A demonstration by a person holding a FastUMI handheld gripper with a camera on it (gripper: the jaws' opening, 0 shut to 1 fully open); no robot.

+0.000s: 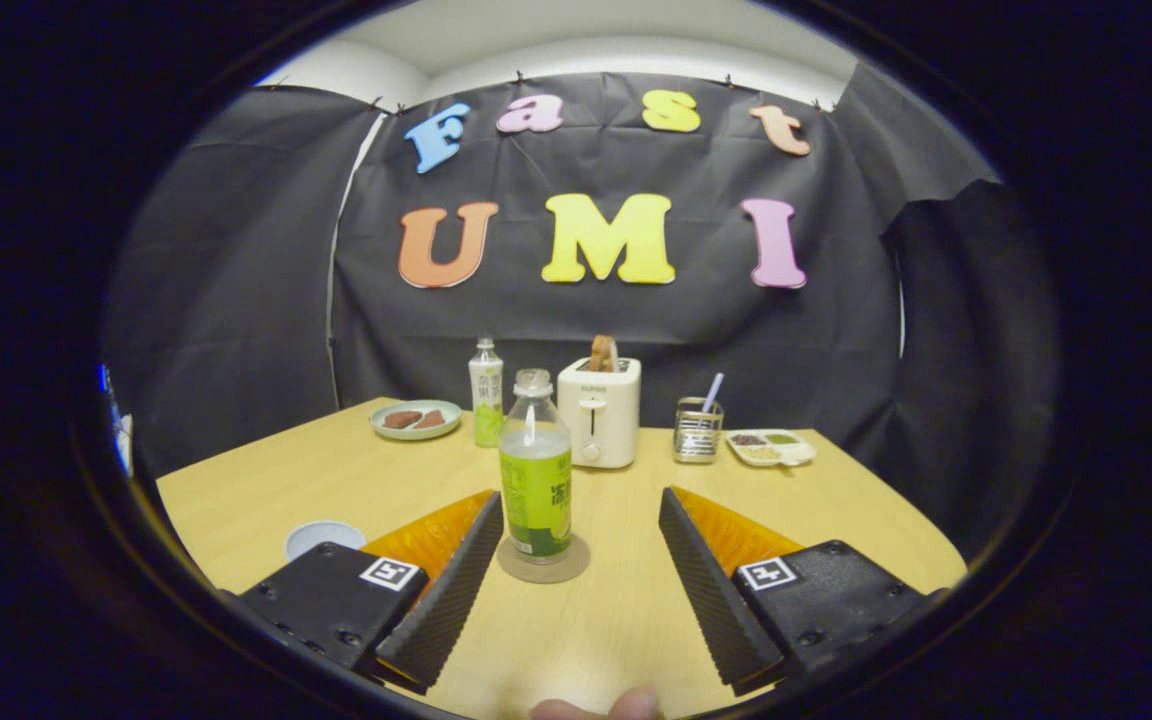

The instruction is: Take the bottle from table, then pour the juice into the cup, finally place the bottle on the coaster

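A clear bottle [536, 470] with a green label stands upright on a round brown coaster [568, 568] on the wooden table [266, 490]. It has no cap and little juice shows inside it. My gripper [581, 500] is open. The bottle rises between the two fingertips, close against the left finger [451, 580] and well apart from the right finger [711, 580]. Whether the left finger touches it I cannot tell. A pale round cup [321, 536] sits to the left, partly hidden behind the left finger's mount.
Farther back stand a second green-label bottle [486, 392], a white toaster [599, 412] with bread in it, a plate [416, 419] of food, a metal holder [698, 430] with a straw and a small white tray [771, 447]. A person's fingertip [596, 708] shows below the fingers.
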